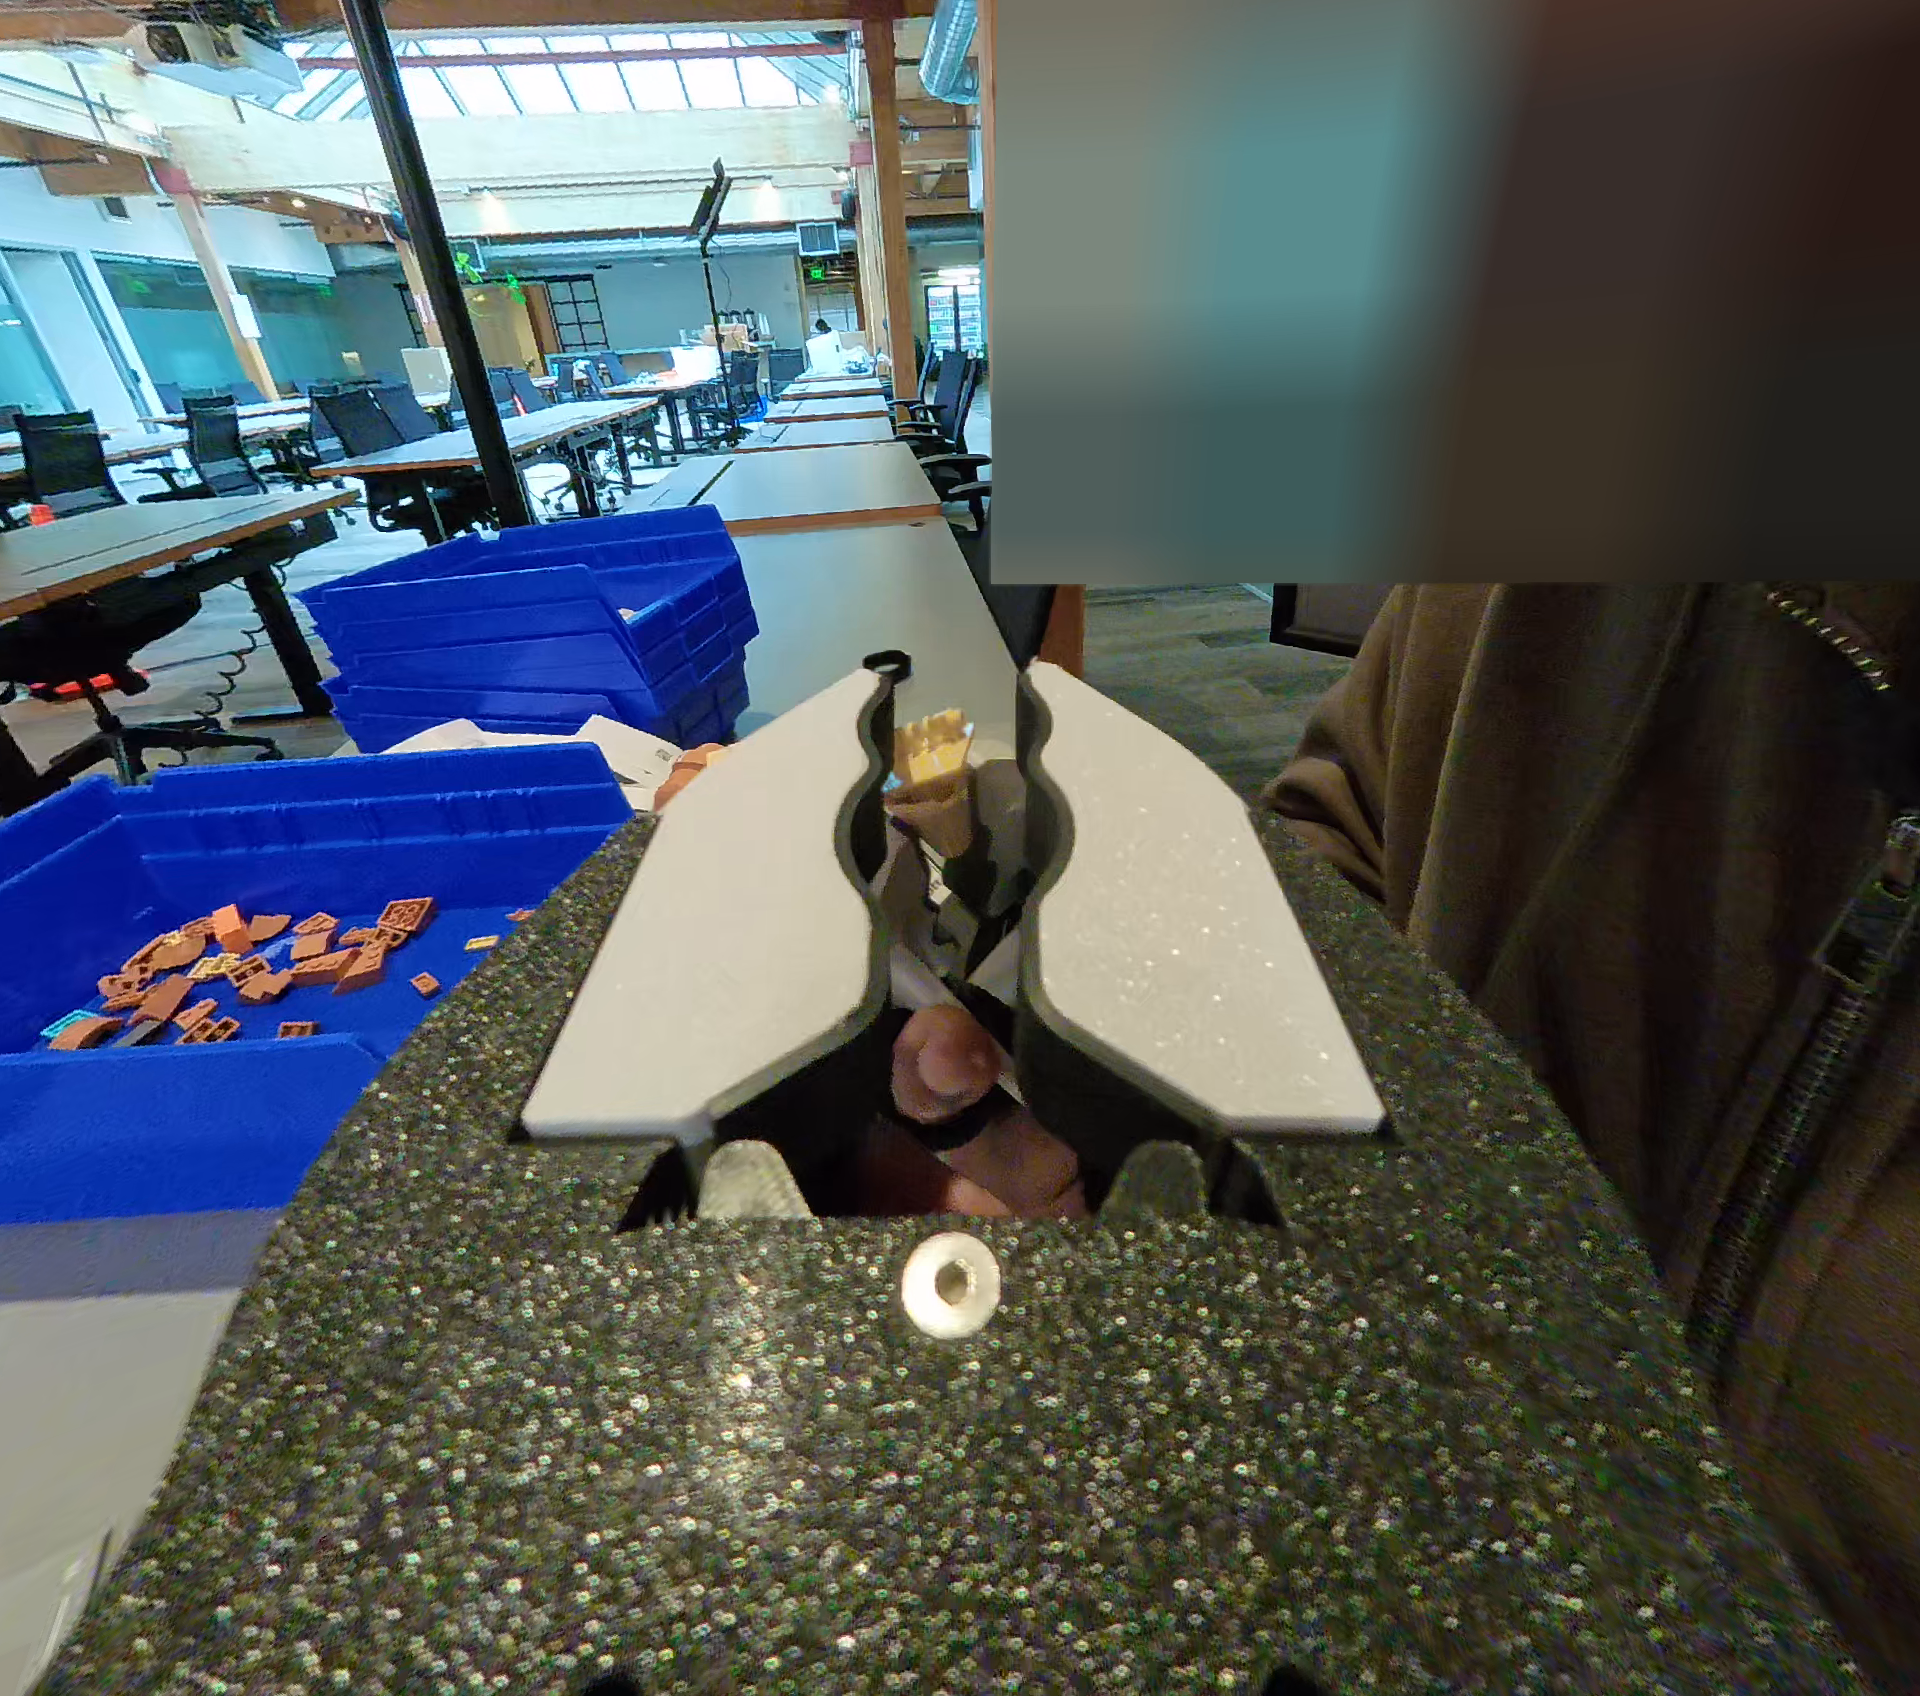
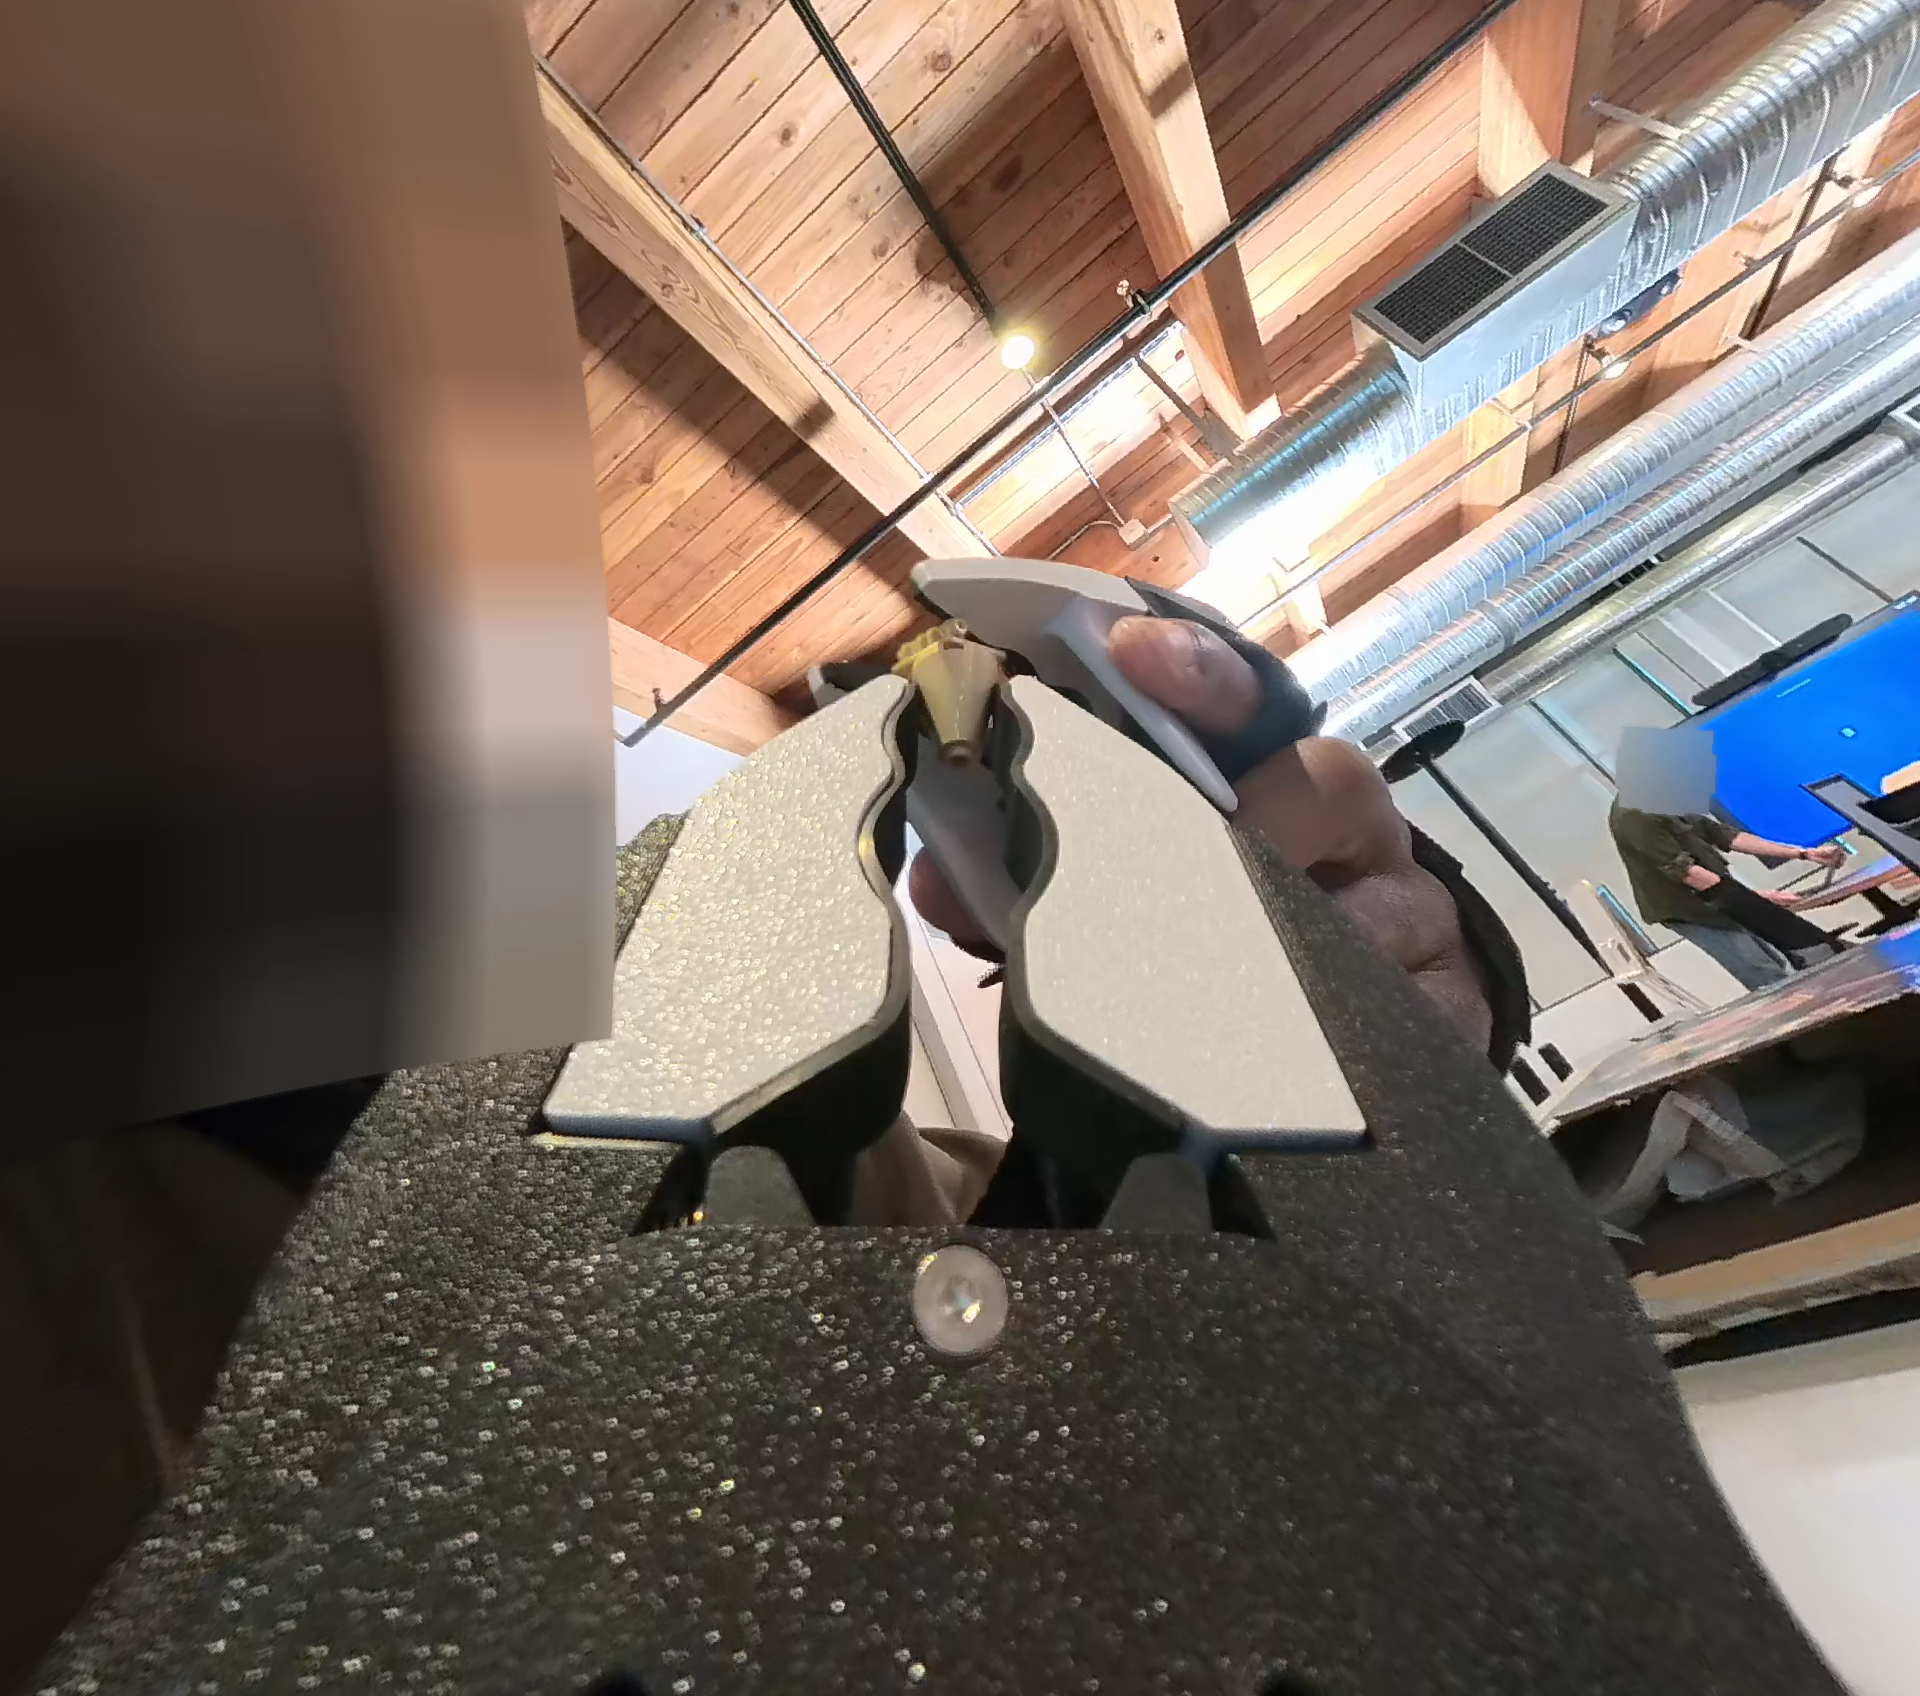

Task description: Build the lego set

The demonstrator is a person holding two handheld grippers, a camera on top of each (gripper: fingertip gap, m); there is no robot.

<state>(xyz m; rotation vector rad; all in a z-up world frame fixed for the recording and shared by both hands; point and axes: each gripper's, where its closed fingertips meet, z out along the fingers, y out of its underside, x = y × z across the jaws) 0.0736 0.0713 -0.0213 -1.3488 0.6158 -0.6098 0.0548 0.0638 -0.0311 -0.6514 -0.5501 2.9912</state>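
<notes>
Tan cone piece (image 2: 956, 706), yellow toothed top; claws close.

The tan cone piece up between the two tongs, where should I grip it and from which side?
Grip the tan cone piece on its sloped flanks, just below the wide yellow toothed end, closing from the two sides across its axis. It tapers to a small tip, so a hold near that end would likely slip off. The right tongs already flank it there; the left tongs meet it head-on.

Matt grey plastic tongs (image 1: 951, 711), glossy blue plastic bin (image 1: 312, 825), rough wooden ceiling (image 2: 935, 140).
</notes>
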